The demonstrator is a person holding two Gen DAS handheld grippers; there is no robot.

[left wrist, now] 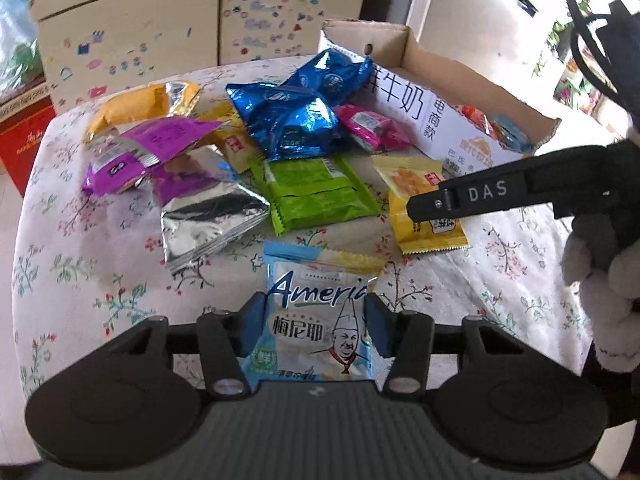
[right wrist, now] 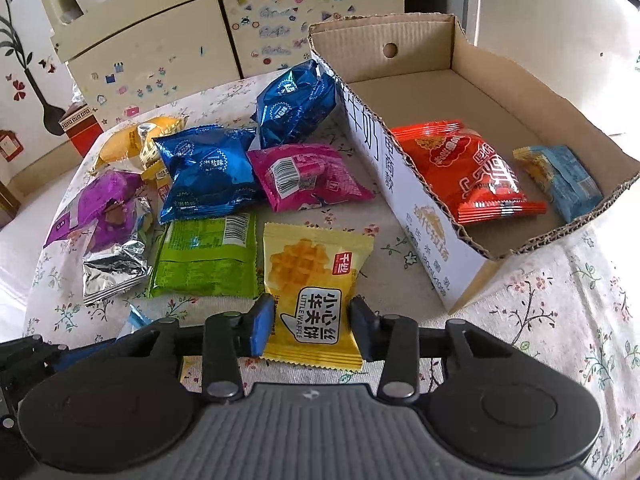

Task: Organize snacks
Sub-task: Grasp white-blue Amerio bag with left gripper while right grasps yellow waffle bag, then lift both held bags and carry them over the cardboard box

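Left wrist: left tongs (left wrist: 316, 322) clamp blue pack (left wrist: 316, 320); right tongs (right wrist: 312, 328) clamp waffle (right wrist: 314, 284), likely bound for box (right wrist: 416, 196).

Left gripper (left wrist: 316, 326), right gripper (right wrist: 312, 326): both angled down, jaws clamped.

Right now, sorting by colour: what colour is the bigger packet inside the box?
Red packet, clearest in the right wrist view.

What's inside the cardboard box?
Inside the cardboard box lie two snacks: a red snack packet and a small blue-and-yellow packet beside it. The rest of the floor that shows is bare cardboard. The near wall hides a strip along the bottom edge.
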